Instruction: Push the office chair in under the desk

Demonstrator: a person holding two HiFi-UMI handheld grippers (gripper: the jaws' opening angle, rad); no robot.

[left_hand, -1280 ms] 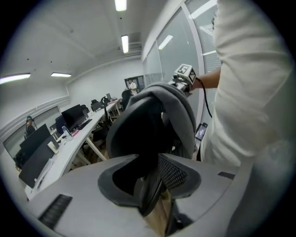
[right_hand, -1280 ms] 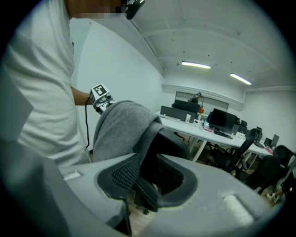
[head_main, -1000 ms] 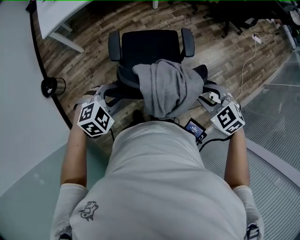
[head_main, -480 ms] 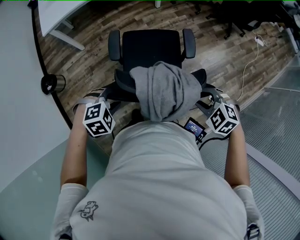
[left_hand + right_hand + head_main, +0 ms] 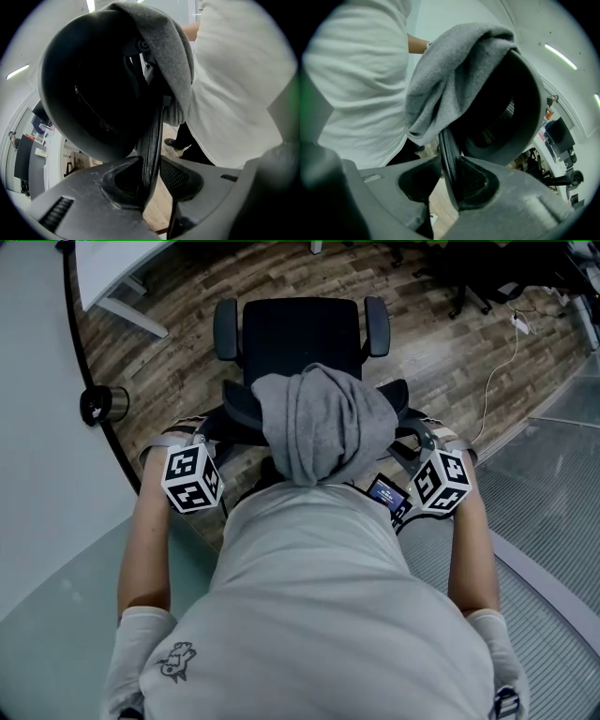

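A black office chair (image 5: 300, 334) stands in front of me with a grey cloth (image 5: 319, 423) draped over its backrest. My left gripper (image 5: 212, 430) sits at the backrest's left side. In the left gripper view the backrest's thin black rim (image 5: 152, 131) runs between the jaws of the left gripper (image 5: 152, 174), which have just been closing and now press on it. My right gripper (image 5: 413, 433) is at the backrest's right side. There the rim (image 5: 446, 150) is pinched in the right gripper (image 5: 451, 182), whose jaws have also just been closing. The cloth (image 5: 450, 70) hangs just above.
A white desk (image 5: 112, 268) stands at the far left on the wood floor. A black bin (image 5: 98, 404) sits by a curved floor strip. A cable and power strip (image 5: 514, 320) lie at the right; other chairs (image 5: 469, 273) stand behind. A small screen device (image 5: 386, 493) hangs at my waist.
Both grippers have come inward and down onto the sides of the chair's backrest, and their cubes have turned. The chair itself has stayed in place.
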